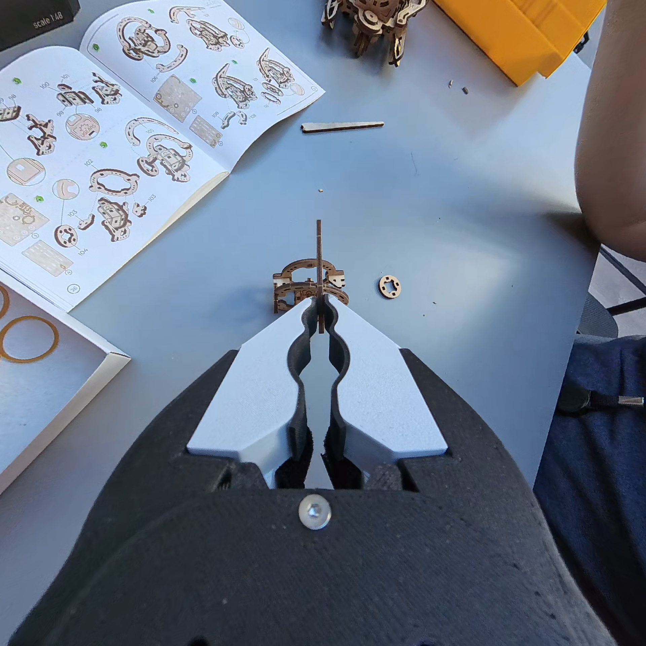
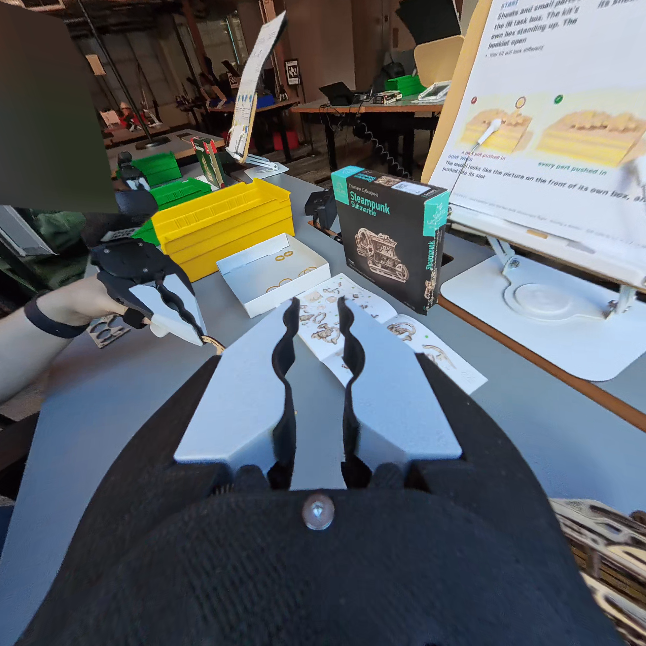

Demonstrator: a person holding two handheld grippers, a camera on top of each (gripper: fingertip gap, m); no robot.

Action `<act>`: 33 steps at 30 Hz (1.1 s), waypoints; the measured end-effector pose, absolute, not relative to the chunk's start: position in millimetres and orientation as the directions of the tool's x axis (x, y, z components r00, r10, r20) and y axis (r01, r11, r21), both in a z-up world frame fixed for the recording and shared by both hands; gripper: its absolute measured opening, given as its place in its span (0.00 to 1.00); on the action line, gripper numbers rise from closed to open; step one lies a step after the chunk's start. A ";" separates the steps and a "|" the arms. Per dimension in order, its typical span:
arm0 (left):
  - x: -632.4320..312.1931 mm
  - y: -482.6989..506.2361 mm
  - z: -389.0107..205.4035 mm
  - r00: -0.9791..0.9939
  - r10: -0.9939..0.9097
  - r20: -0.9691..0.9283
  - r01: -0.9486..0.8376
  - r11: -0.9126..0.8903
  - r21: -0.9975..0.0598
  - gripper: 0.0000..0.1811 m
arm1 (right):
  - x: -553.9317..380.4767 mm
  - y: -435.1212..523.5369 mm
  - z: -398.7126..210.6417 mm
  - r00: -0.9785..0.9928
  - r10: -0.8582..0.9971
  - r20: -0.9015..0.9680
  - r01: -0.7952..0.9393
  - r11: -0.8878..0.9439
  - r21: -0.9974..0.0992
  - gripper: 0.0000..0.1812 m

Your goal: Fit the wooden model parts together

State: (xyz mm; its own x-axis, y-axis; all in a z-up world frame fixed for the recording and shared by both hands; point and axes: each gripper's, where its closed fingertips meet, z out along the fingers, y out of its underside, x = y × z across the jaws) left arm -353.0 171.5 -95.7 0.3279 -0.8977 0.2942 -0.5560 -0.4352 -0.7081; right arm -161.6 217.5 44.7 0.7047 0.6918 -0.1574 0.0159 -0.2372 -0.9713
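Note:
My left gripper is shut on a thin flat wooden part, seen edge-on and standing up from the fingertips. Just beyond the tips a small wooden ring assembly sits on the grey table. A small wooden disc with a notched hole lies to its right. In the right wrist view the left gripper shows at the left, held by a hand, with the curved wooden part at its tip. My right gripper is open and empty above the table, over the open booklet.
An open instruction booklet lies at the left, a wooden stick beyond the assembly, a larger wooden model and yellow bin at the back. A white tray with rubber bands, the kit box and an instruction stand are nearby. An arm is at the right. Some 25 centimeters of space lies between my two pairs of fingers. The larger wooden model is closer to my right gripper, around 20 centimeters from its tips; the left tips are 30 centimeters off.

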 end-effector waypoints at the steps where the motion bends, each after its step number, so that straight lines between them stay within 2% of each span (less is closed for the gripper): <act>1: -353.2 171.4 -95.2 0.329 -0.898 0.291 -0.554 -0.434 -0.710 0.00 | -164.4 220.8 42.0 0.709 0.681 -0.180 -0.004 -0.251 -0.968 0.12; 3: -353.5 171.6 -93.9 0.332 -0.899 0.287 -0.549 -0.431 -0.716 0.00 | -165.2 225.3 42.1 0.731 0.656 -0.190 -0.033 -0.244 -0.969 0.12; 9: -351.8 173.0 -92.6 0.329 -0.891 0.312 -0.517 -0.447 -0.730 0.00 | -155.7 219.8 48.0 0.760 0.642 -0.103 0.027 -0.189 -0.982 0.12; 15: -350.8 173.8 -88.9 0.318 -0.871 0.375 -0.476 -0.488 -0.731 0.00 | -162.6 219.7 42.5 0.708 0.678 -0.195 -0.036 -0.242 -0.970 0.12; 26: -354.5 173.8 -86.6 0.312 -0.835 0.452 -0.422 -0.549 -0.722 0.00 | -179.8 223.2 5.4 0.711 0.702 -0.047 0.194 -0.260 -0.946 0.12; 33: -353.3 172.9 -94.0 0.331 -0.844 0.423 -0.440 -0.534 -0.721 0.00 | -172.3 226.0 0.7 0.719 0.693 -0.060 0.188 -0.277 -0.942 0.12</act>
State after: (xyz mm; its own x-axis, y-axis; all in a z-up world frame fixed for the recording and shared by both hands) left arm -353.3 172.9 -94.0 0.3308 -0.8437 0.4229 -0.4405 -0.5343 -0.7214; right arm -172.3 226.0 0.7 0.7187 0.6927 -0.0600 0.1885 -0.2771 -0.9422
